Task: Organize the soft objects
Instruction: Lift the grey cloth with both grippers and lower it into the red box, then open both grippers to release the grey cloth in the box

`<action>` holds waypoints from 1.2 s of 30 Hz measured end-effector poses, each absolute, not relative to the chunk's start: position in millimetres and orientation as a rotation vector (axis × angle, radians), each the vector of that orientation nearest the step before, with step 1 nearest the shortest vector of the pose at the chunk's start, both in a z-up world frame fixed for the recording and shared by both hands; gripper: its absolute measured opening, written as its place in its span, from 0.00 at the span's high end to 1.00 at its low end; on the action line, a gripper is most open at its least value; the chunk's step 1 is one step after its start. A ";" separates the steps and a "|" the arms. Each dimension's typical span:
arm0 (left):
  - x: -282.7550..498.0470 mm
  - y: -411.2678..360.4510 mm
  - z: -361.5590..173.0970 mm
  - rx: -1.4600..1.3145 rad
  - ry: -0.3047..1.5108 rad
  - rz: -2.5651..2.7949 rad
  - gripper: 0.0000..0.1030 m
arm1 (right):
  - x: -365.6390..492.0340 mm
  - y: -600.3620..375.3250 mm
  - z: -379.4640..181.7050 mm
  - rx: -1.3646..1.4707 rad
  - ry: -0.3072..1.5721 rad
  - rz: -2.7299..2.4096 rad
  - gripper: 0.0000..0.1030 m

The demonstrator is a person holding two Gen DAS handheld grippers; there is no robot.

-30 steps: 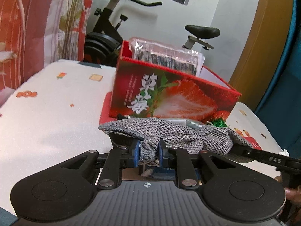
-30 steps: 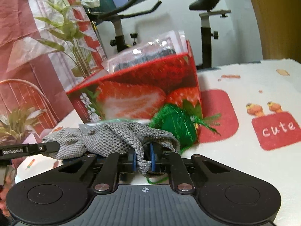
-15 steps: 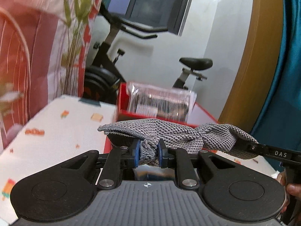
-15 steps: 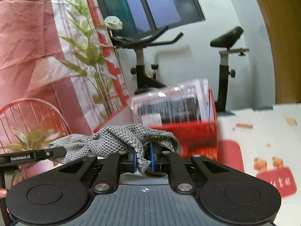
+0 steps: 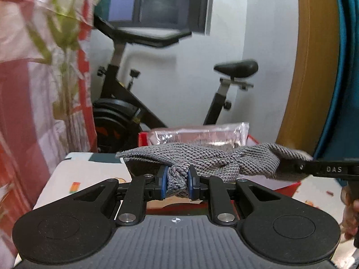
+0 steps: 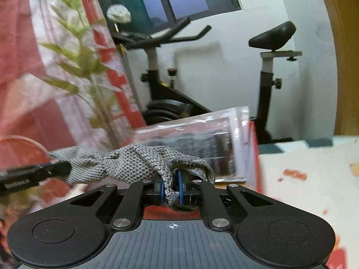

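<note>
Grey knit cloth [image 5: 208,161], coarse waffle weave, bunched and twisted, stretched in the air between both grippers, above the red box [image 5: 289,185]. Left gripper [image 5: 177,185] clamped on one bunched end, right gripper [image 6: 171,190] clamped on the other. Plastic-wrapped packet [image 6: 202,143] stands in the box behind.

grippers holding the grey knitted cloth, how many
2. The left gripper pinches one end of the grey knitted cloth; the right gripper pinches the other end, above the red cardboard box.

Coarse matt grey knit cloth [image 5: 202,159]; glossy clear plastic packet [image 6: 202,143]; matt black plastic claw [image 5: 177,185]
</note>
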State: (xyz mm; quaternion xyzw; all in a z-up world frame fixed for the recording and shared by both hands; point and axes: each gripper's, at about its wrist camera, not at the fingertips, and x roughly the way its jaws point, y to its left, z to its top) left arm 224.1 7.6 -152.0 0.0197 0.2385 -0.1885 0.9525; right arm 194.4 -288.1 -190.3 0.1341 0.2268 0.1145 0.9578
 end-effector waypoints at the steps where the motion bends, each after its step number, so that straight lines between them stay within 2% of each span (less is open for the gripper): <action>1: 232.6 2.6 -154.4 0.052 0.501 -0.384 0.82 | 203.2 -287.1 -192.2 0.245 0.470 0.214 0.90; 12: 304.6 -28.1 -188.3 0.067 0.693 -0.401 0.82 | 280.4 -290.7 -231.1 0.158 0.643 0.174 0.90; 27: 352.2 -54.5 -217.2 0.074 0.857 -0.445 0.82 | 344.1 -280.0 -239.2 0.055 0.803 0.184 0.90; 29: 355.1 -52.5 -218.3 0.060 0.864 -0.458 0.81 | 347.8 -280.0 -242.1 0.066 0.813 0.183 0.86; 32: 356.1 -52.1 -219.8 0.076 0.853 -0.490 0.77 | 350.7 -281.9 -247.8 0.081 0.825 0.193 0.82; 34: 355.9 -54.5 -219.6 0.087 0.839 -0.500 0.69 | 352.0 -282.9 -250.0 0.082 0.829 0.186 0.78; 36: 353.1 -54.8 -217.1 0.085 0.812 -0.512 0.40 | 352.0 -282.0 -247.6 0.080 0.821 0.183 0.73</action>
